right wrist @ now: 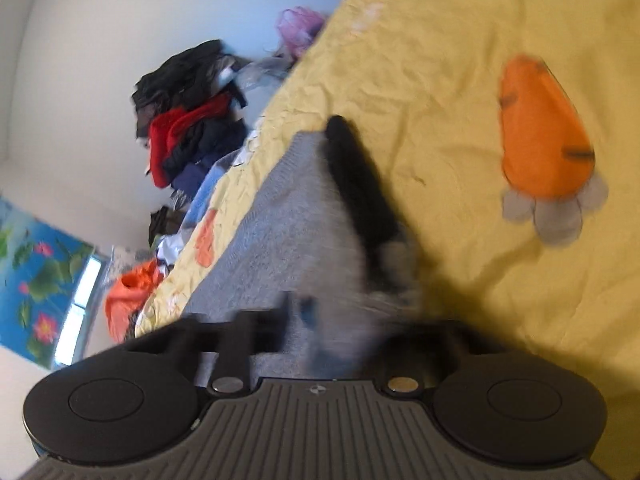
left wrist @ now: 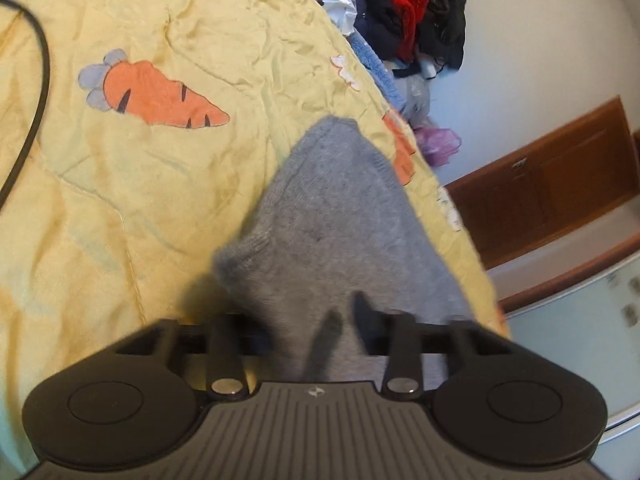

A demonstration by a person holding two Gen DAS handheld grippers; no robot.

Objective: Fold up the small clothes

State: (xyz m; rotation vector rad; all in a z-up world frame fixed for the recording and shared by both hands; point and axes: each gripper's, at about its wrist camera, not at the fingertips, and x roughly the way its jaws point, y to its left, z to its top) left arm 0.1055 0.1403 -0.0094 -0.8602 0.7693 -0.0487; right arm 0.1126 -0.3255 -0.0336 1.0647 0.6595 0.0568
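Left tool (left wrist: 344,320) nearest the lens: fingers close together, pinched on the near edge of a grey knitted garment (left wrist: 336,208) that runs away from it across the yellow bedspread (left wrist: 140,184) (carrot print). The cloth bunches between the fingertips, so I judge it gripped.

Right tool (right wrist: 296,312): view is motion-blurred. The same grey garment (right wrist: 280,216) fills the gap in front of it, and a dark strip (right wrist: 360,184) lies along the knit's edge; I cannot say what that is. One finger shows left of the cloth, the other is smeared; whether it grips I cannot tell.

Garment lies near the bed's edge; a clothes pile (left wrist: 404,12) sits beyond.

To do well, likely: keep both corners level and taut, carry the edge over evenly, and lay it down square before letting go.
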